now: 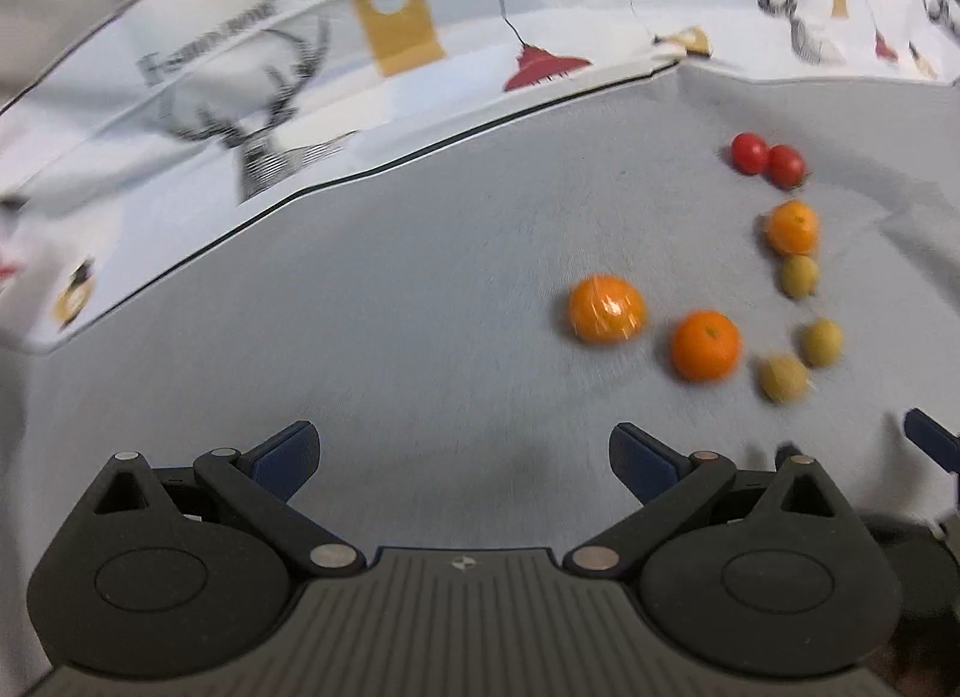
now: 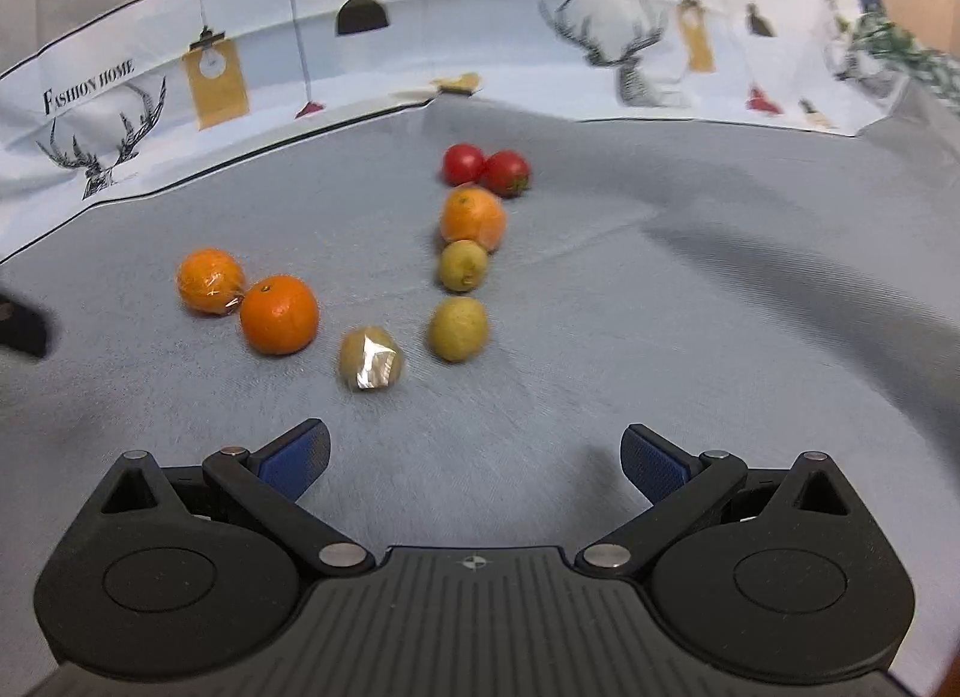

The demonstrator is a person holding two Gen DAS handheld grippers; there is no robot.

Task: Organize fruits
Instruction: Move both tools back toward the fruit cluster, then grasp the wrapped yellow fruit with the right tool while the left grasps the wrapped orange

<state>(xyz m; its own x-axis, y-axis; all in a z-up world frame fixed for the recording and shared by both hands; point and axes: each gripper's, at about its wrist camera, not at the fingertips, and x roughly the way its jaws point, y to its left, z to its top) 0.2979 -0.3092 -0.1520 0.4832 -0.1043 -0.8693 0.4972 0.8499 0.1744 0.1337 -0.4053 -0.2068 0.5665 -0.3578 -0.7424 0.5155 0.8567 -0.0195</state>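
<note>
On a grey cloth lie three oranges, three green-yellow kiwi-like fruits and two red tomatoes. In the right wrist view a wrapped orange (image 2: 210, 281) touches a bare orange (image 2: 279, 314); a wrapped green fruit (image 2: 370, 359) lies nearest, two more green fruits (image 2: 458, 328) (image 2: 462, 265), a third orange (image 2: 472, 217) and the tomatoes (image 2: 486, 168) run in a line behind. My right gripper (image 2: 474, 460) is open and empty, short of the fruits. My left gripper (image 1: 462, 460) is open and empty, left of the oranges (image 1: 607, 309) (image 1: 704, 345). The tomatoes (image 1: 767, 157) lie far right.
A white printed cloth with deer and lamp pictures (image 2: 216, 76) borders the grey cloth (image 2: 660, 301) at the back. A fold runs across the grey cloth on the right (image 2: 810, 283). Part of the other gripper shows at the left edge (image 2: 21, 328).
</note>
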